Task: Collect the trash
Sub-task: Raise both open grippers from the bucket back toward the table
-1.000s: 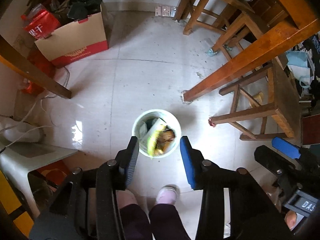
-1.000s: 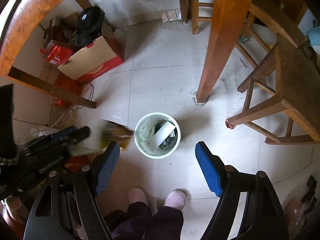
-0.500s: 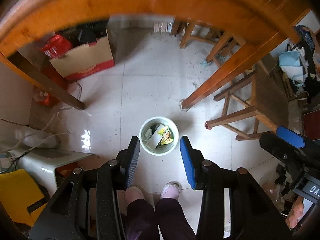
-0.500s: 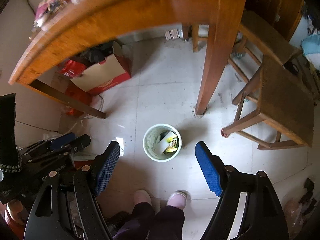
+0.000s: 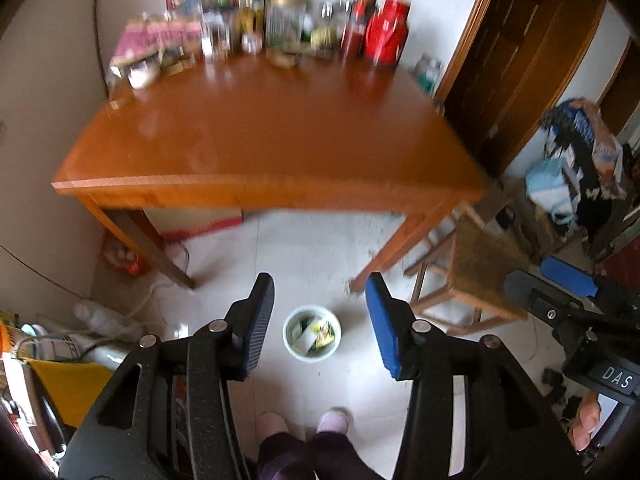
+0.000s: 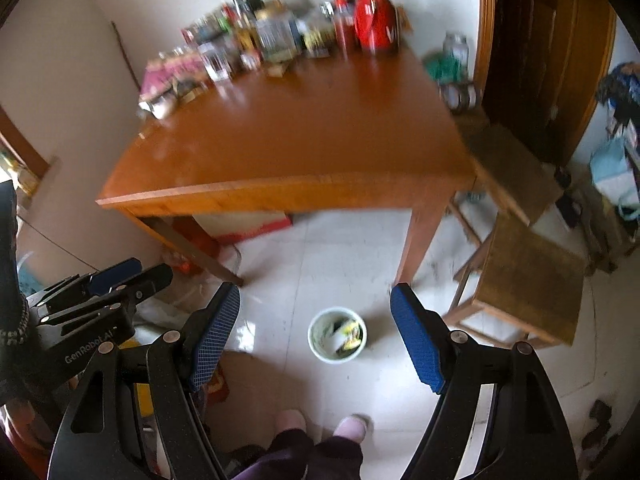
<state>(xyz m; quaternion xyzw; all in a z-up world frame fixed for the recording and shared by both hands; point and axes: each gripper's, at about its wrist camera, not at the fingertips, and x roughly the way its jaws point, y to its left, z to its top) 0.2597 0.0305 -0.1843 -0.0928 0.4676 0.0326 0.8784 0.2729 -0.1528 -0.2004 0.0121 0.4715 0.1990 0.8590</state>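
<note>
A small pale green trash bin (image 5: 312, 338) (image 6: 337, 335) stands on the white floor tiles far below, holding white paper and yellow-green wrappers. My left gripper (image 5: 320, 312) hangs high above it, jaws opening, nothing between its blue pads. My right gripper (image 6: 316, 328) is open wide and empty, also high over the bin. Each gripper shows at the edge of the other's view: the right gripper (image 5: 568, 292) and the left gripper (image 6: 100, 284).
A wooden table (image 5: 260, 140) (image 6: 288, 136) carries blurred bottles, jars and a red jug (image 5: 386, 34) along its far edge. A wooden stool (image 6: 528, 276) stands to the right, a cardboard box (image 5: 200, 220) under the table. The person's slippered feet (image 5: 304, 424) are below the grippers.
Both grippers have risen from below the table's edge to well above its top; the bin looks smaller. The left jaws stand wider apart than before.
</note>
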